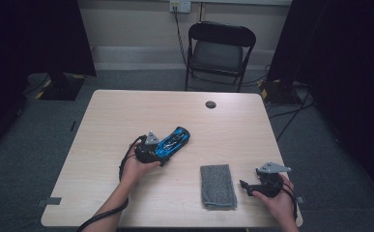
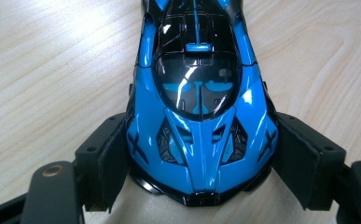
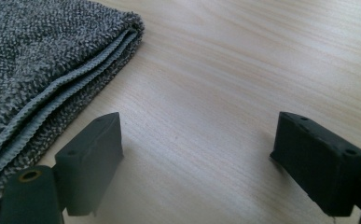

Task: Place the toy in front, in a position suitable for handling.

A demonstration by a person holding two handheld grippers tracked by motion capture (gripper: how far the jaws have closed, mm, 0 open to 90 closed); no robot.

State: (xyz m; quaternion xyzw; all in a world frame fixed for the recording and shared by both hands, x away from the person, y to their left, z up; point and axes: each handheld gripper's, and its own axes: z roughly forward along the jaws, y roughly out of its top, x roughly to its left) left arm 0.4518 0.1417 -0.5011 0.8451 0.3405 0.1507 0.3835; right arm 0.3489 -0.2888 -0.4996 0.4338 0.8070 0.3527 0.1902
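A glossy blue and black toy car [image 1: 174,141] lies on the wooden table [image 1: 126,111], pointing to the far right. My left gripper [image 1: 159,153] is shut on one end of it. In the left gripper view the two pads [image 2: 108,158] press against the flanks of the toy car [image 2: 197,93]. A folded grey cloth [image 1: 218,186] lies near the table's front edge. Just right of it, my right gripper [image 1: 246,186] stands open. In the right gripper view its jaws are wide apart over bare wood at the right gripper [image 3: 201,140], with the cloth [image 3: 38,70] to their left.
A black folding chair [image 1: 220,50] stands behind the table's far edge. A dark round cable grommet [image 1: 210,104] sits in the tabletop at the back. Cables run over the grey floor on the right.
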